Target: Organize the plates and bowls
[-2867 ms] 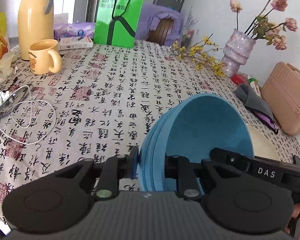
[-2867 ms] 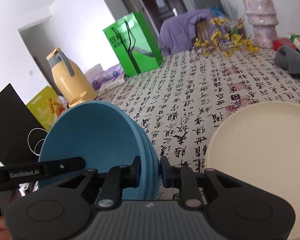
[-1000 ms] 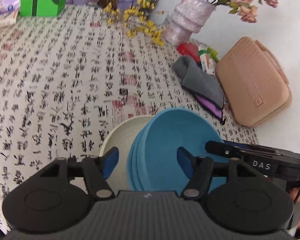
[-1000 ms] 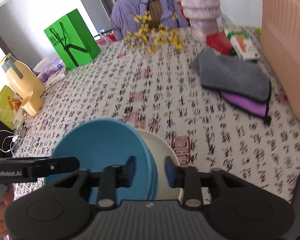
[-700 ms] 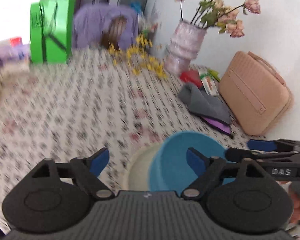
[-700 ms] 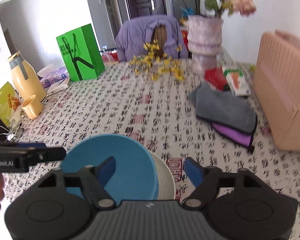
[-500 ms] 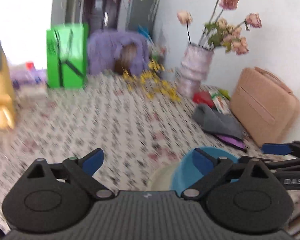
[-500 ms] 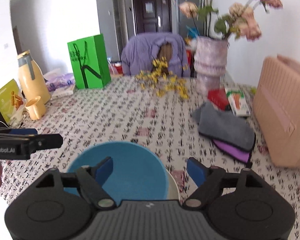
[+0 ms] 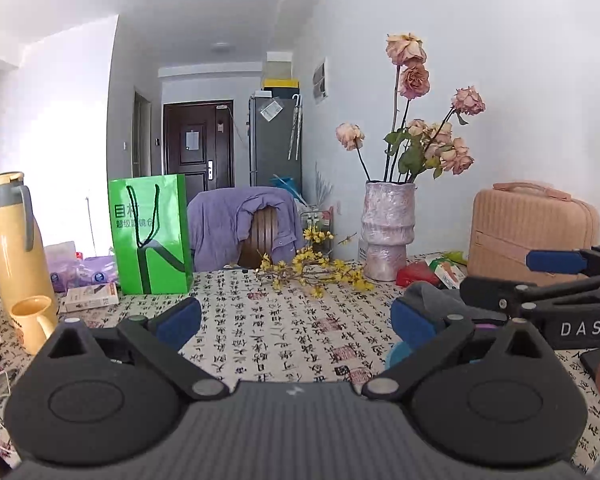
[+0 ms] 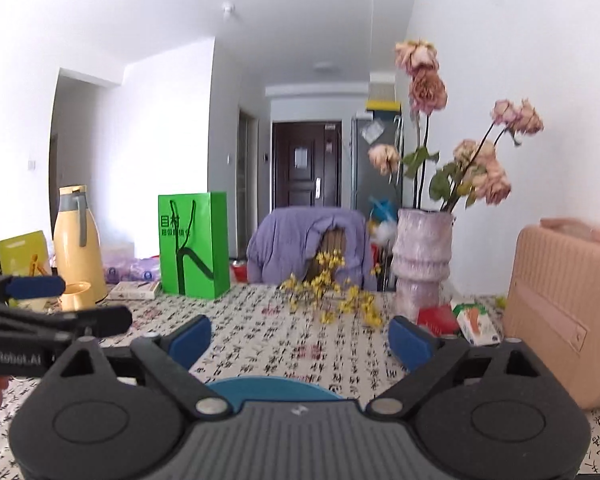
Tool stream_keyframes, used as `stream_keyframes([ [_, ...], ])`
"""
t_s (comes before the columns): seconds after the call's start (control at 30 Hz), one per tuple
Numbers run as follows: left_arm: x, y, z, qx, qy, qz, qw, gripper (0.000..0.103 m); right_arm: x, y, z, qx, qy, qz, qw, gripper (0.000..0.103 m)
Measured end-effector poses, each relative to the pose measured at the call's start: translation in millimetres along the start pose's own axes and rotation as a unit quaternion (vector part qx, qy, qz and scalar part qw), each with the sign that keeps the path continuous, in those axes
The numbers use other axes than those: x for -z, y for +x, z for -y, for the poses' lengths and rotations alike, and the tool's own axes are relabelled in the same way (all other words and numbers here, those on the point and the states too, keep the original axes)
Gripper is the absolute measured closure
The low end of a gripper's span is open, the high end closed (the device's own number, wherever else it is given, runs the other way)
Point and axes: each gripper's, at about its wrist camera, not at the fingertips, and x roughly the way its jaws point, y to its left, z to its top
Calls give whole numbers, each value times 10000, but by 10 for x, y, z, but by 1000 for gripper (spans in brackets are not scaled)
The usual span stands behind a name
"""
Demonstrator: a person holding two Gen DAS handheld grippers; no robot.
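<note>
right wrist view: the blue bowls [image 10: 274, 386] sit on the table [image 10: 300, 344] just below the right gripper [image 10: 300, 342], whose jaws are opening with nothing between them. the left gripper [image 9: 296, 318] is opening too, empty. stacking looks done.

Bowls [image 10: 274, 387] on table [image 10: 300, 344], well before vase [image 10: 420, 258]; case [image 10: 560, 300] at right.

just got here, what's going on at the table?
A person holds tongs in each hand over the patterned tablecloth. Both the left tongs and right tongs are opening with nothing between them. The blue bowl sits just below, free of both. The rest of it is hidden.
</note>
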Motion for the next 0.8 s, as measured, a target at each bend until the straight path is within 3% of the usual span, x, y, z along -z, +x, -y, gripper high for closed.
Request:
stream_keyframes([
  [0.3, 99, -154, -160, -163, -229, 212, 9994, 0, 146, -84, -115, 77, -66, 166, 9998, 4],
  [0.43, 147, -222, -169, -168, -137, 220, 9995, 0, 185, -133, -135, -72, 48, 119, 9999, 0],
  [0.8, 298, -509, -184, -245, -114, 305, 9992, 0, 307, -400, -291, 39, -48, 353, 9994, 0],
])
